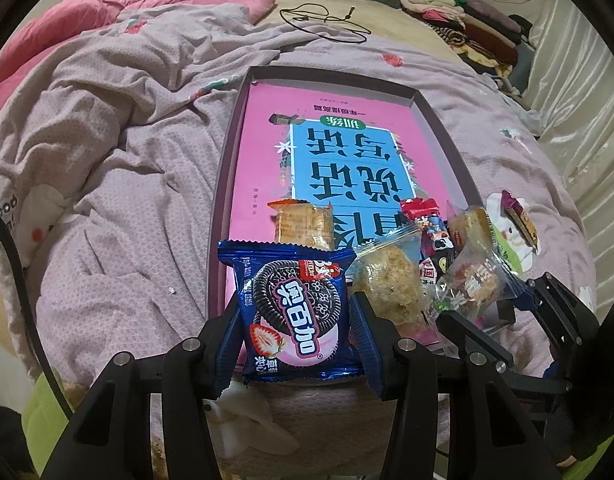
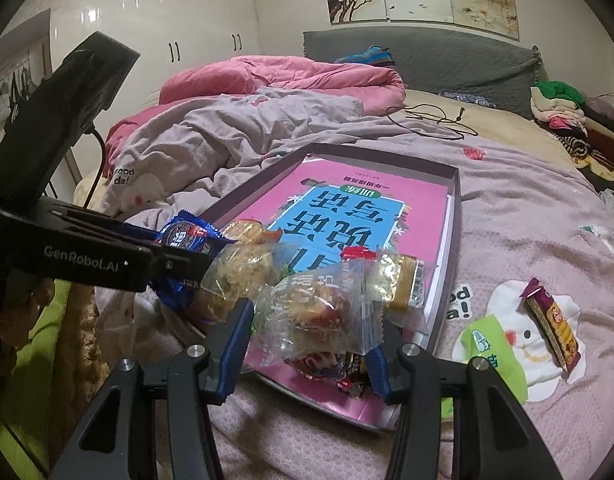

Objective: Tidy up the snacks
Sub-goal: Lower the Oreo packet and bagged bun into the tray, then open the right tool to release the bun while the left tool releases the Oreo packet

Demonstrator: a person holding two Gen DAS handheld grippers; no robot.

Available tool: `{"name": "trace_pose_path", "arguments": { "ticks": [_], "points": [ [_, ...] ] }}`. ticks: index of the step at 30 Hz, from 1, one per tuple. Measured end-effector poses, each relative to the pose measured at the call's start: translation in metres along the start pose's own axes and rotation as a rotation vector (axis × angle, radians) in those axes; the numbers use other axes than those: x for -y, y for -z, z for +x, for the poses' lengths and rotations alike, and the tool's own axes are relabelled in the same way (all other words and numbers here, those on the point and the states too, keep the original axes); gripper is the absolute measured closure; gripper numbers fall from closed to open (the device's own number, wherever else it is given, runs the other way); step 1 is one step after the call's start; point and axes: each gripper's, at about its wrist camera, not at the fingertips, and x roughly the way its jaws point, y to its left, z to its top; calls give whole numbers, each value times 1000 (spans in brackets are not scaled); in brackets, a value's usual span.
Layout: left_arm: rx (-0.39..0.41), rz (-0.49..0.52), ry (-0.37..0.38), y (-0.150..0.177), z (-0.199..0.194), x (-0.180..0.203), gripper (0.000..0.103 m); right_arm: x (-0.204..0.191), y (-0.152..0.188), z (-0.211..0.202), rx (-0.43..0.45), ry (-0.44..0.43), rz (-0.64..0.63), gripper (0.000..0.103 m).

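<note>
In the left wrist view my left gripper (image 1: 294, 316) is shut on a blue Oreo pack (image 1: 295, 300), held upright over the near end of a shallow purple box (image 1: 331, 76). A pink and blue book lies flat in that box. My right gripper (image 2: 307, 332) is shut on a clear packet with a red-brown snack (image 2: 319, 308), just above the box's near corner (image 2: 455, 208). Inside the near end lie a biscuit pack (image 1: 303, 222), a clear bag with a crumbly ball (image 1: 391, 280) and a red candy (image 1: 423, 212). The two grippers hang side by side, a little apart.
A maroon wafer pack (image 2: 551, 320) and a green packet (image 2: 491, 348) lie on the lilac blanket (image 2: 527, 216) right of the box. Crumpled pink bedding (image 2: 267, 76) fills the far left. A black cord (image 2: 431, 120) and folded clothes (image 2: 559, 108) sit at the back.
</note>
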Motion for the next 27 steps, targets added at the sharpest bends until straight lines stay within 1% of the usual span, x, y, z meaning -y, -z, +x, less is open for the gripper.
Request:
{"name": "trace_pose_path", "arguments": {
  "ticks": [14,20,23,26,27],
  "points": [
    [-5,-1,-6,1,1,-1,50,-3,10,-5,-14,-5,9,49],
    [-8,-8,-9,2,0,-3,50,2,10,-11,-13,6,24,42],
    [-3,-17,-14,2,-3,-5,49,3,10,-16,-4,9,29,41],
    [17,-28,-17,-1,-11,-7,47,7,8,-25,17,12,38,36],
    [24,-30,-18,-2,-13,-7,45,9,7,-28,27,14,43,36]
  ]
}}
